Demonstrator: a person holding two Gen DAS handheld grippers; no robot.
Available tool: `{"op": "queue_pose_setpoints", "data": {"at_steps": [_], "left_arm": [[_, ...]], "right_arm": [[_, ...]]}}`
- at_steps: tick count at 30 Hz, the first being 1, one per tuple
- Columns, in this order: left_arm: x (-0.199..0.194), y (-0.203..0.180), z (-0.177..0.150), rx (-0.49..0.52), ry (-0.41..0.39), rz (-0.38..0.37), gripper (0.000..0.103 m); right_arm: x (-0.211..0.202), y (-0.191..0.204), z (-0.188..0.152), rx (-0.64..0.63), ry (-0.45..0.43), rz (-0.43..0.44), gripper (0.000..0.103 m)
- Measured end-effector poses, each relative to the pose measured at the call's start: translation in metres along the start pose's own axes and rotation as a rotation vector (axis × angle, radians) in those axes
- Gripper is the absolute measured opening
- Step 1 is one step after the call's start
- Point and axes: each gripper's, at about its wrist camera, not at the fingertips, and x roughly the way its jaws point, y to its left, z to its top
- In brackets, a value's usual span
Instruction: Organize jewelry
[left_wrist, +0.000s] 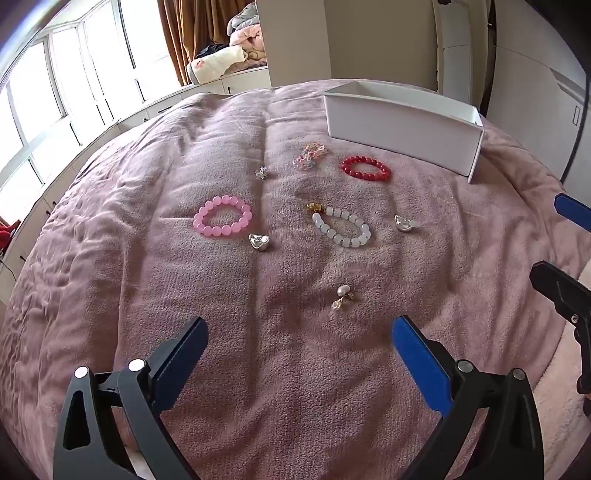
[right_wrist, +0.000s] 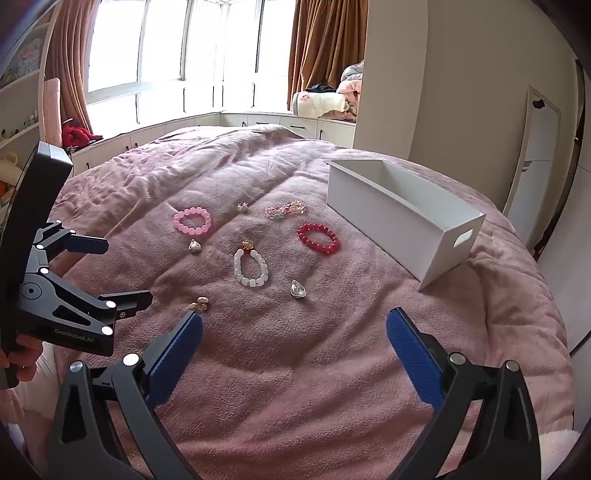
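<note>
Two hand-held grippers hang wide apart over a pink bed, gripping nothing.
Left hand-held gripper (left_wrist: 299, 332) and right hand-held gripper (right_wrist: 293, 325) sit nearest the pearl earring (left_wrist: 343, 295); beyond lie the white bracelet (left_wrist: 341, 229), pink bracelet (left_wrist: 222, 220) and red bracelet (left_wrist: 365, 168), with the white box (left_wrist: 402, 129) behind them on the blanket (left_wrist: 147, 295).

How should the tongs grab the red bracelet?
The red bracelet lies flat on the blanket, a closed bead ring. Probably best to come from above and pinch one side of the ring, one finger inside the hole and one outside, on the near side away from the white box.
</note>
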Motion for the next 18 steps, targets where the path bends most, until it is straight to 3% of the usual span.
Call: {"op": "queue_pose_setpoints", "data": {"at_steps": [18], "left_arm": [[-0.0018, 0.0033, 0.0017, -0.015, -0.01, -0.012, 0.101]], "right_arm": [[0.0, 0.0, 0.0007, -0.004, 0.003, 0.012, 0.098]]}}
